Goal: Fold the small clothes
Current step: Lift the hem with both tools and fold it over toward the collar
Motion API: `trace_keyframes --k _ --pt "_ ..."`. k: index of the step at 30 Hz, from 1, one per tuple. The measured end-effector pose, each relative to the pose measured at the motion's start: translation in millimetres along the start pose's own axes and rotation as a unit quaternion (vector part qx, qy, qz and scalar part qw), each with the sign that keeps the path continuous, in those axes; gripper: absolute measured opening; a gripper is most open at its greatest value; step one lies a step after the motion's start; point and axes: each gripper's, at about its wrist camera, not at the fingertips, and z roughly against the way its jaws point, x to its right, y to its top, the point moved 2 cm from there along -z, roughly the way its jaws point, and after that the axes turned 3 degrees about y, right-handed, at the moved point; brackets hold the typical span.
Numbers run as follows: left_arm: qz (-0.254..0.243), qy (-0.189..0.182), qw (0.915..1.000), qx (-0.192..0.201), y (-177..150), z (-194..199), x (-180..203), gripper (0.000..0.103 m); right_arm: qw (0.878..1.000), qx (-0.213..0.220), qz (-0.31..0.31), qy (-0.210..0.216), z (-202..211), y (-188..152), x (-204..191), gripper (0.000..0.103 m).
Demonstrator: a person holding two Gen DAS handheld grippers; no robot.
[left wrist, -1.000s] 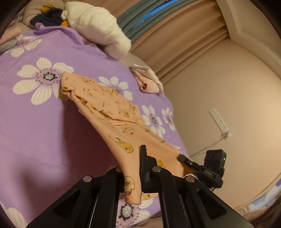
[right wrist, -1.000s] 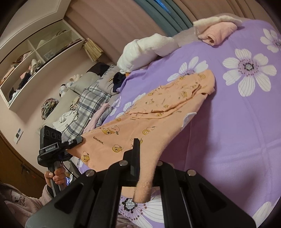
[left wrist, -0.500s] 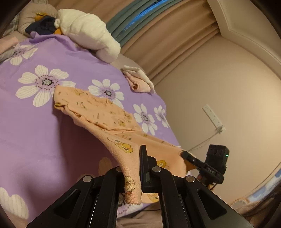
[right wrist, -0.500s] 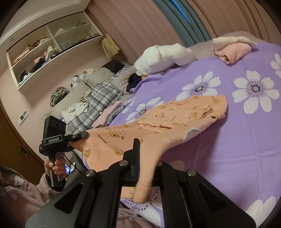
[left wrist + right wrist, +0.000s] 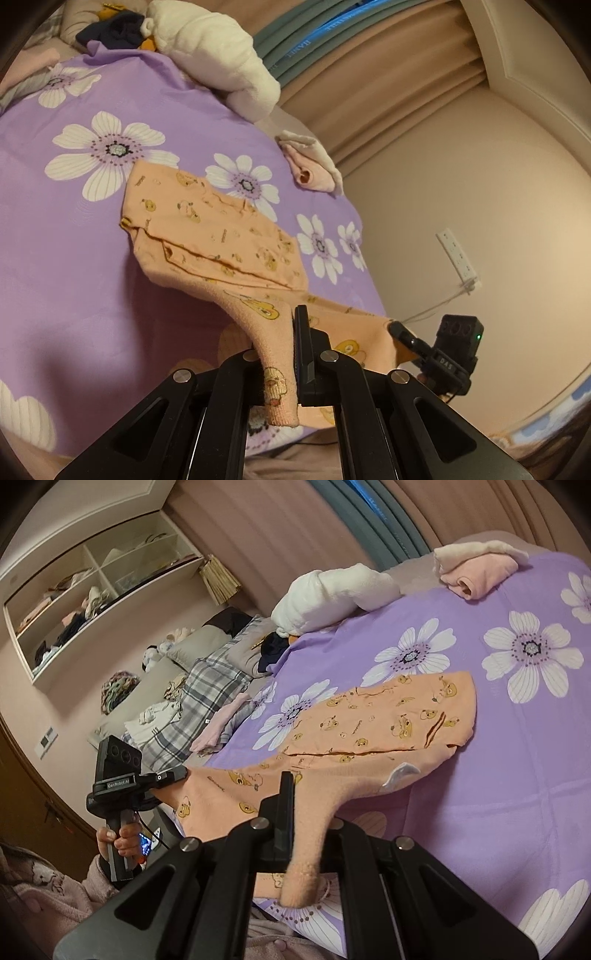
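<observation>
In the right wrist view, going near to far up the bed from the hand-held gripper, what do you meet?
Right hand-held gripper clamping the orange garment's hem → orange cartoon-print garment spread on the purple floral bedspread → white plush pillow → folded pink garment.

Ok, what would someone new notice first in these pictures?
An orange top printed with little bears, half lifted off the purple flowered bedspread at mid-frame. Each hand-held gripper pinches a near corner: left, right. Behind it, a rolled white blanket lies at the bed's far edge.
</observation>
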Motion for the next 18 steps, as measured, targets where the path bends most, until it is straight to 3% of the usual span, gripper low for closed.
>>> trace_keyframes --k 18 --pt "0.021 0.004 0.9998 -0.006 22 -20 -9 0.0 0.999 0.0 -0.043 0.0 -18 21 24 0.006"
